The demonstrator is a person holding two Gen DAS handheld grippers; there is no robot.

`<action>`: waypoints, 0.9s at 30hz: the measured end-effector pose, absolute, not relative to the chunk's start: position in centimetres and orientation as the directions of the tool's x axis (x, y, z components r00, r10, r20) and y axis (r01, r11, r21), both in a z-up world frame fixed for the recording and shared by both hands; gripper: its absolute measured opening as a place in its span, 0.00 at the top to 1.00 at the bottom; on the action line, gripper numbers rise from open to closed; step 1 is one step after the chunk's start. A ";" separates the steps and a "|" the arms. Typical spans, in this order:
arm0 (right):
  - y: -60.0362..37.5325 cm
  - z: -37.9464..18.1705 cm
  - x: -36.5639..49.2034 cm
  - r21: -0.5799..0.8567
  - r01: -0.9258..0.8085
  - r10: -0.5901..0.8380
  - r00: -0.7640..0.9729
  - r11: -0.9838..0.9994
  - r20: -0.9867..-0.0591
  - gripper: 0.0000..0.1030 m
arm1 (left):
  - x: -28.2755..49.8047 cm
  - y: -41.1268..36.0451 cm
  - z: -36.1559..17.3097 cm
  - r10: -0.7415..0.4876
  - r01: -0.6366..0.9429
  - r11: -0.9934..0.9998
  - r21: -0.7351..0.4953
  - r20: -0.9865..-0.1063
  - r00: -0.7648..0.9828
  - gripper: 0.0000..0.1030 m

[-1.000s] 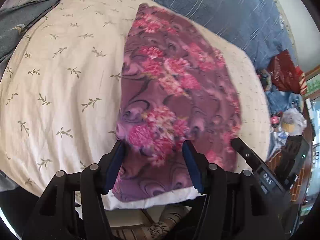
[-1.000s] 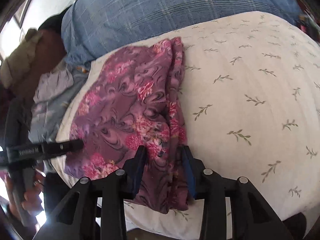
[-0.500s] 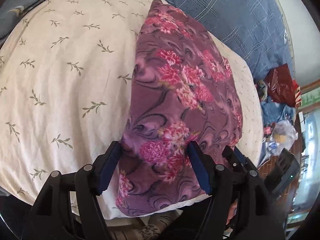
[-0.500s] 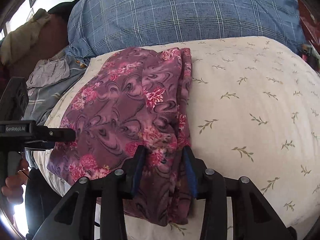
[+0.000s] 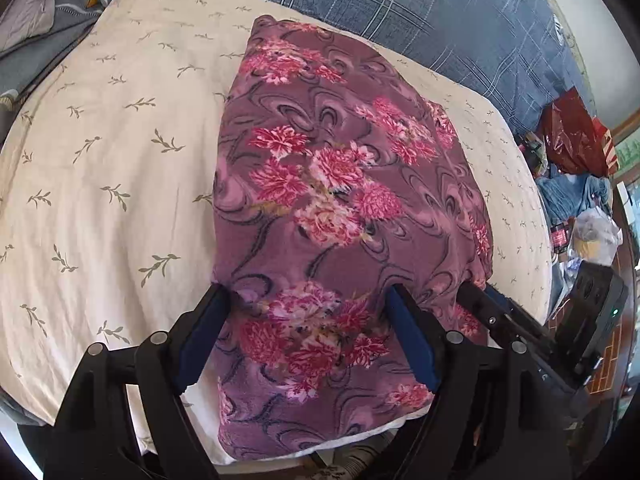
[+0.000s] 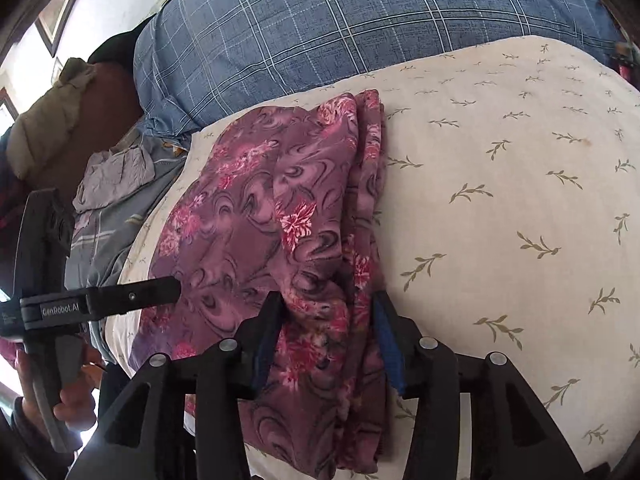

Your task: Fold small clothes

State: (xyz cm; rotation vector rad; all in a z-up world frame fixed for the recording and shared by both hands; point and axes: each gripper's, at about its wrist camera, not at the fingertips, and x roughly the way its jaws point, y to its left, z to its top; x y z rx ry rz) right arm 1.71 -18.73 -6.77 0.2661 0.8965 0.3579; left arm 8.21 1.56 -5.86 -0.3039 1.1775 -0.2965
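Note:
A purple garment with pink flowers lies folded lengthwise on a cream leaf-print sheet. My left gripper is open, its blue-padded fingers straddling the garment's near end. In the right wrist view the same garment shows a bunched, layered right edge. My right gripper is open, fingers either side of that bunched edge at the near end. The left gripper's finger reaches onto the cloth from the left. The right gripper shows at the cloth's right edge in the left wrist view.
A blue plaid pillow lies behind the sheet. Grey clothes are piled to the left of the bed. A red bag and clutter sit past the sheet's right edge. The bed's near edge is just under both grippers.
Both grippers have moved closer onto the garment's near end. The cloth now lies flatter and more spread. The right gripper's jaws stand a little wider.

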 end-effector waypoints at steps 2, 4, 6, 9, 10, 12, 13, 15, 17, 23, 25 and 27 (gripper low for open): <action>-19.5 -6.4 1.7 0.411 -0.175 0.433 0.560 0.895 -0.706 0.54 | 8.5 2.4 -4.7 -0.422 0.048 0.899 -0.434 -0.834 0.355 0.25; -20.1 -5.9 1.7 0.456 -0.157 0.457 0.575 0.876 -0.679 0.52 | 8.3 3.2 -2.8 -0.461 0.058 0.875 -0.481 -0.791 0.401 0.25; -20.5 -5.1 1.6 0.508 -0.169 0.495 0.609 0.845 -0.620 0.52 | 8.2 3.1 -1.8 -0.469 0.090 0.872 -0.480 -0.770 0.434 0.25; -20.0 -5.4 2.6 0.496 -0.159 0.481 0.607 0.853 -0.632 0.52 | 9.0 2.3 -3.4 -0.443 0.091 0.889 -0.450 -0.790 0.423 0.25; -19.6 -6.2 3.1 0.475 -0.142 0.461 0.584 0.868 -0.668 0.52 | 9.4 2.1 -4.4 -0.429 0.078 0.895 -0.439 -0.804 0.412 0.26; -19.8 -7.3 3.1 0.503 -0.129 0.474 0.586 0.855 -0.657 0.49 | 9.4 1.8 -5.1 -0.390 0.088 0.915 -0.393 -0.812 0.434 0.26; -20.0 -7.4 3.0 0.517 -0.121 0.479 0.592 0.848 -0.647 0.48 | 9.3 1.7 -5.2 -0.381 0.102 0.921 -0.376 -0.814 0.438 0.26; -20.0 -7.3 2.8 0.518 -0.118 0.479 0.593 0.847 -0.648 0.48 | 9.2 1.8 -5.2 -0.397 0.117 0.915 -0.386 -0.806 0.439 0.26; -20.1 -7.2 3.0 0.517 -0.114 0.478 0.587 0.848 -0.654 0.47 | 9.4 2.9 -5.3 -0.455 0.109 0.884 -0.455 -0.780 0.431 0.26; -20.4 -6.0 4.2 0.513 -0.062 0.463 0.533 0.856 -0.708 0.46 | 10.2 6.4 -4.3 -0.573 0.073 0.796 -0.600 -0.712 0.406 0.26; -21.0 -5.0 4.5 0.522 -0.041 0.449 0.569 0.852 -0.689 0.45 | 10.5 6.7 -2.9 -0.563 0.105 0.806 -0.583 -0.699 0.441 0.25; -21.8 -3.9 5.1 0.546 -0.026 0.451 0.597 0.838 -0.663 0.44 | 11.3 6.3 -1.8 -0.549 0.127 0.819 -0.560 -0.700 0.456 0.24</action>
